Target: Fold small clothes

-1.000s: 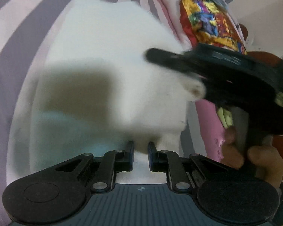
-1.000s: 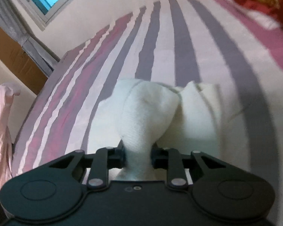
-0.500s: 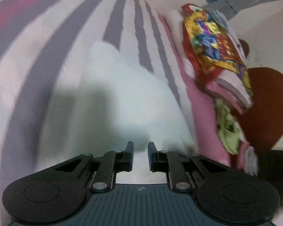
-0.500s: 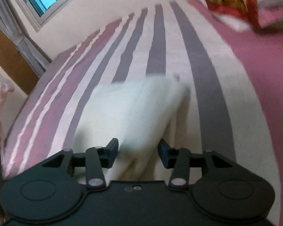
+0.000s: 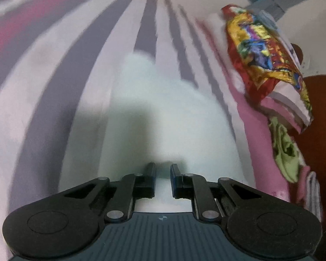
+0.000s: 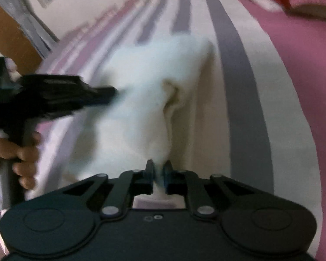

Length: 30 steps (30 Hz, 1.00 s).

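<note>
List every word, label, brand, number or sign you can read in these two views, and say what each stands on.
None can be read.
The colourful printed cloth beside the white garment has a busy pattern, too blurred to show any letters.
The left gripper shows faint raised marks on its body in the right wrist view, blurred past reading.
The right gripper bears only small round marks, no text.
</note>
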Available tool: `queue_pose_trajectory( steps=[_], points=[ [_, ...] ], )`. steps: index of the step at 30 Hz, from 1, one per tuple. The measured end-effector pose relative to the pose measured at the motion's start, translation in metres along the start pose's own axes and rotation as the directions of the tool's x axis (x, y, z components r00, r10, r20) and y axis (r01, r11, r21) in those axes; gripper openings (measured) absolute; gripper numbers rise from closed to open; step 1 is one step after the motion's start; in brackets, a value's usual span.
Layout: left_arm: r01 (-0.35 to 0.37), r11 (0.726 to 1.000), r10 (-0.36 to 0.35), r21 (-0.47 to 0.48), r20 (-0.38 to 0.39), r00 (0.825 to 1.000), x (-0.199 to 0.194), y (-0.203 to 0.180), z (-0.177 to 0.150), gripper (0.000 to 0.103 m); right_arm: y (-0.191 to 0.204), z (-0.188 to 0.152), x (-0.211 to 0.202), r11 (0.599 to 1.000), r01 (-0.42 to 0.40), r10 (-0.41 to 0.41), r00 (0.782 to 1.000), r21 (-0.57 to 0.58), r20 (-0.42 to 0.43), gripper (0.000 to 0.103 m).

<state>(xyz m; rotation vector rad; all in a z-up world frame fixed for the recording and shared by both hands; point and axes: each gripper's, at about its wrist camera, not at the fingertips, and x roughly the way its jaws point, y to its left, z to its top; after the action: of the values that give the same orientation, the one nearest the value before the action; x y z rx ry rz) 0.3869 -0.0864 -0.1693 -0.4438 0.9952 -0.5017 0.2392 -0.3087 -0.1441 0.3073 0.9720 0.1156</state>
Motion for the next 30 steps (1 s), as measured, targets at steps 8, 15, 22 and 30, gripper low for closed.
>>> queue_pose_trajectory(
  steps=[8, 15, 22, 30],
  points=[
    [-0.001, 0.998, 0.004, 0.055, -0.041, 0.999, -0.009, 0.003, -0.030, 0.014, -0.001, 0.004, -0.002, 0.996, 0.086, -0.086, 0.996, 0.002, 0.003, 0.007],
    [-0.010, 0.999, 0.009, 0.033, 0.060, 0.998, -0.021, -0.005, -0.005, 0.014, 0.000, 0.037, -0.021, 0.990, 0.112, -0.125, 0.976, 0.082, 0.178, 0.031],
    [-0.018, 1.000, 0.019, -0.018, 0.092, 0.996, 0.017, -0.001, 0.032, 0.014, -0.014, 0.094, 0.027, 0.981, 0.101, -0.130, 0.976, 0.168, 0.176, 0.023],
    [-0.012, 1.000, 0.011, 0.011, 0.082, 0.997, -0.010, -0.003, 0.003, 0.014, -0.008, 0.074, 0.018, 0.966, 0.241, -0.256, 0.932, 0.091, 0.255, 0.026]
  ],
)
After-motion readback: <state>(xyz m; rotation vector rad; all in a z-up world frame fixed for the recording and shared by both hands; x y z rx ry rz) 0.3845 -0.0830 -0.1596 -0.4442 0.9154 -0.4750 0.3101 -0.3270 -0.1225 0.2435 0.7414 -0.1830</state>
